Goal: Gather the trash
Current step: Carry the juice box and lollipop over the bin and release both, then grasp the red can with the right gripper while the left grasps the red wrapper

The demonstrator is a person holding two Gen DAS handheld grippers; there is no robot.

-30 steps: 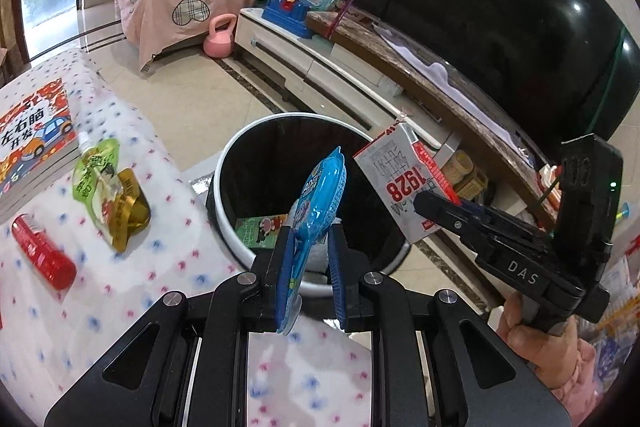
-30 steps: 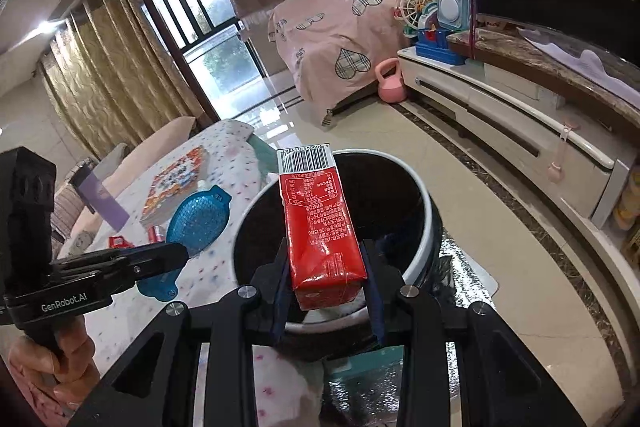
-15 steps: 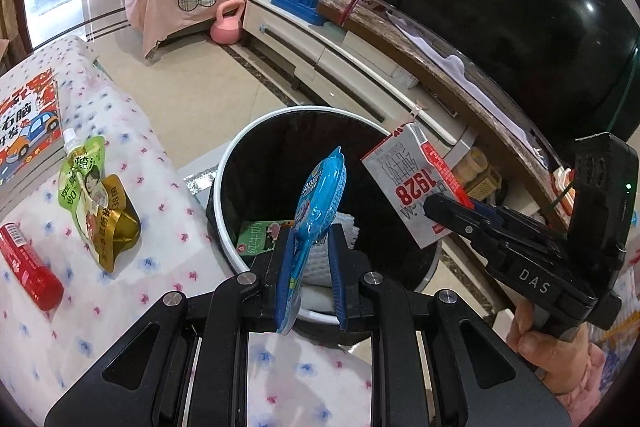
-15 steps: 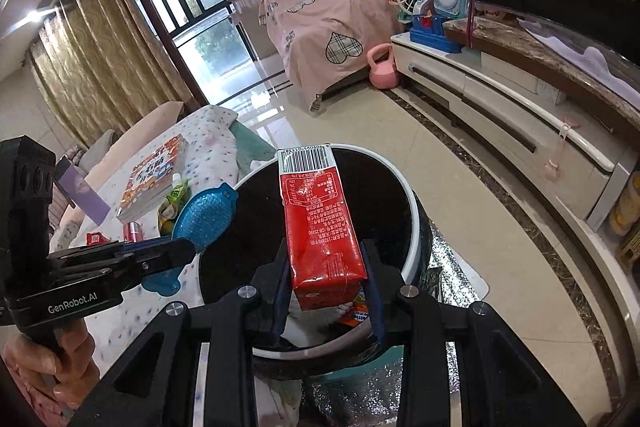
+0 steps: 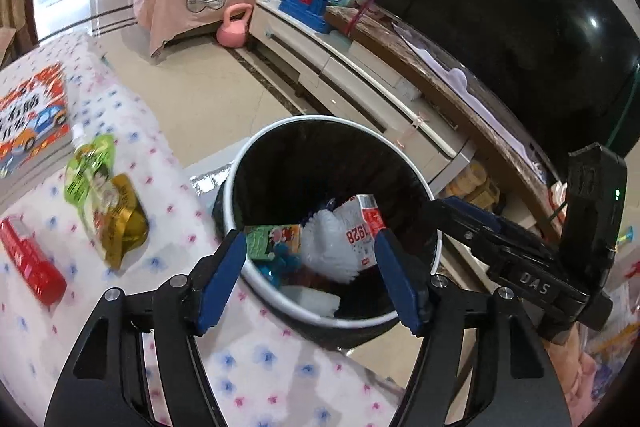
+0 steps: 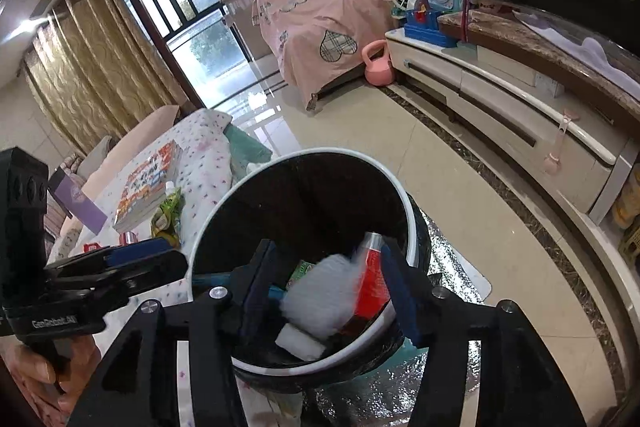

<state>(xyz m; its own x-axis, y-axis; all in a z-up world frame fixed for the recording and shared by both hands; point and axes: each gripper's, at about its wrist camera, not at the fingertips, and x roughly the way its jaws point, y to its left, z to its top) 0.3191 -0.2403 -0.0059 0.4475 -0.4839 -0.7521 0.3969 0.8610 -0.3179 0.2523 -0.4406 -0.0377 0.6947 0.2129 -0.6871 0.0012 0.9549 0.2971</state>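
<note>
A black trash bin with a white rim [image 5: 276, 131] [image 6: 406, 203] stands beside the table. Inside lie the red and white carton [image 5: 362, 233] [image 6: 372, 279], a pale blurred wrapper [image 5: 324, 247] [image 6: 320, 295], a green packet [image 5: 272, 239] and white paper. My left gripper [image 5: 310, 277] is open and empty above the bin's near rim. My right gripper [image 6: 326, 291] is open and empty over the bin too; it also shows in the left wrist view [image 5: 520, 247]. A green and gold pouch [image 5: 100, 195] and a red packet [image 5: 30, 259] lie on the table.
The table has a white flowered cloth [image 5: 168, 163] and a picture book [image 5: 28, 119] at its far end. A low TV cabinet [image 5: 360, 79] with toys and a large black TV [image 5: 500, 7] stand beyond the bin. A pink kettlebell [image 5: 234, 31] sits on the floor.
Both grippers opened over the bin. The blue wrapper left my left gripper and the red carton left my right gripper; both now lie inside the bin.
</note>
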